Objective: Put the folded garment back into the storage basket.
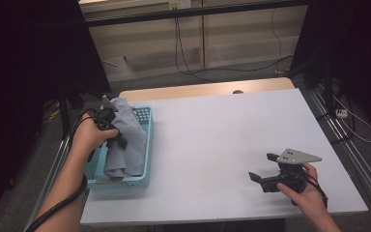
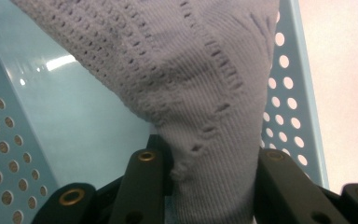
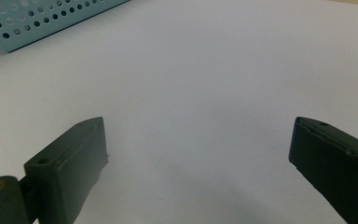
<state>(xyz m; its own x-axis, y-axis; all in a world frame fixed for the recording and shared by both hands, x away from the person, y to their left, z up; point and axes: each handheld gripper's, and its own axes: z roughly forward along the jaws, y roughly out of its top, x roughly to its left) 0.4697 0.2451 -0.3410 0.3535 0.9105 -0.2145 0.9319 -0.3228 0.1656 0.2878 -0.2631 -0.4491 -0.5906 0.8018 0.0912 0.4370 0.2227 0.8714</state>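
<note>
Two grippers are in my hands. My left gripper (image 1: pixel 112 126) has its fingers (image 2: pixel 142 186) clamped on a grey knitted cloth (image 1: pixel 125 140), which hangs bunched between them and drapes down into the light blue perforated basket (image 1: pixel 147 145) at the left edge of the white counter (image 1: pixel 222 140). My right gripper (image 1: pixel 263 169) rests low over the bare counter, well apart from the basket, with its fingers (image 3: pixel 70 163) spread wide and nothing between them.

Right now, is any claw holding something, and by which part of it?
The left claw pinches the grey knitted garment by a bunched fold, above the blue basket. The right claw is open, holding nothing.
</note>
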